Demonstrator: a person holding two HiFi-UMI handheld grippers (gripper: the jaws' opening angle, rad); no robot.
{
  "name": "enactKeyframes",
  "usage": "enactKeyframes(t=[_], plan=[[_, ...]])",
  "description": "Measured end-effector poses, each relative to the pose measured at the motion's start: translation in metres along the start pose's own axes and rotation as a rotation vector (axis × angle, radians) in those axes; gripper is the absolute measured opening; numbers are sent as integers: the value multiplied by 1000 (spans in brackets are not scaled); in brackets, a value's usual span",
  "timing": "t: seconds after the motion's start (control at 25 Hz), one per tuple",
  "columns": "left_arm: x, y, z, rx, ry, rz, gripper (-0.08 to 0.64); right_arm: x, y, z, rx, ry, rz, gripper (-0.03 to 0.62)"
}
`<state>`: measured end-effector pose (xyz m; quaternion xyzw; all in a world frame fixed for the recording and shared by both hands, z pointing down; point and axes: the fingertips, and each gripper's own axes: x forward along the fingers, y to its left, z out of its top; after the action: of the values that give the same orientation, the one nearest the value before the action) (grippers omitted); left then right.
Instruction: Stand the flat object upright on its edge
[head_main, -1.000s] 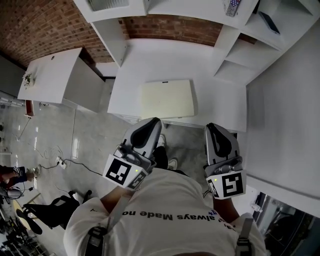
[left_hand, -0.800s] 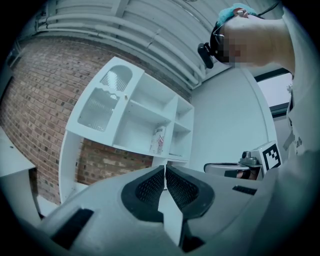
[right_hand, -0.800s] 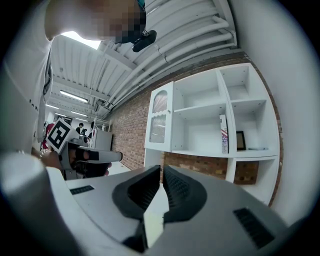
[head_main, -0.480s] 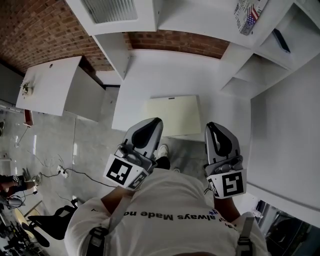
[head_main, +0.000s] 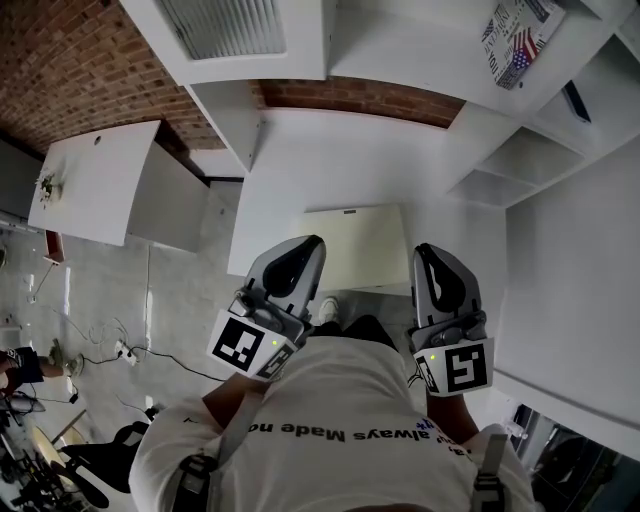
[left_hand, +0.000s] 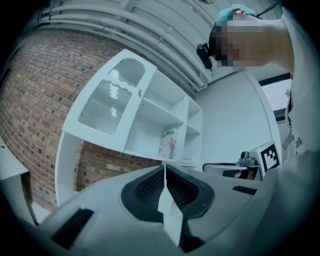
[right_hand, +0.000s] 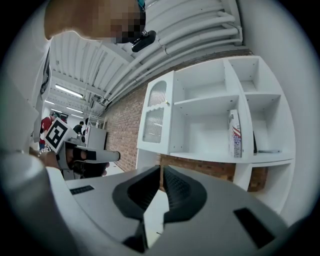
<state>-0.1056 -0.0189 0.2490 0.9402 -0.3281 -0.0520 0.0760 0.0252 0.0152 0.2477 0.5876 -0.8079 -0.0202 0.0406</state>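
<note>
Flat cream board (head_main: 358, 247) laid flat at near edge of white table (head_main: 330, 150), longer side seemingly set across.

Left gripper (head_main: 303, 247) and right gripper (head_main: 427, 252) held at board's near corners, one each side, equally near. Both jaw pairs pressed together, nothing pinched.

Beyond board, shelf unit (head_main: 468, 140): printed box (head_main: 520, 35) stood upright in one compartment.

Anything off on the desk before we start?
Nothing stands out. The cream board lies flat and square on the white desk, near its front edge. The left gripper and right gripper are shut and empty.
</note>
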Motion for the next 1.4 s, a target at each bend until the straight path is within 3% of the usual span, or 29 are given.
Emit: enactKeyframes(t=[0.4, 0.64, 0.88, 1.04, 1.16, 1.28, 1.4], plan=[[34, 5, 0, -11, 6, 9, 17, 14, -31, -1, 6, 13, 8, 24], [49, 8, -12, -60, 27, 17, 18, 20, -44, -8, -13, 20, 31, 25], [42, 23, -42, -177, 66, 36, 29, 26, -37, -26, -62, 40, 63, 26], [29, 38, -73, -265, 105, 69, 103, 29, -24, -43, -119, 70, 91, 30], [17, 47, -104, -333, 140, 97, 129, 31, -17, -65, -145, 102, 104, 75], [1, 52, -136, -432, 180, 115, 132, 28, -5, -93, -160, 172, 132, 94], [-9, 63, -160, -450, 215, 129, 147, 28, 8, -124, -207, 274, 169, 121]])
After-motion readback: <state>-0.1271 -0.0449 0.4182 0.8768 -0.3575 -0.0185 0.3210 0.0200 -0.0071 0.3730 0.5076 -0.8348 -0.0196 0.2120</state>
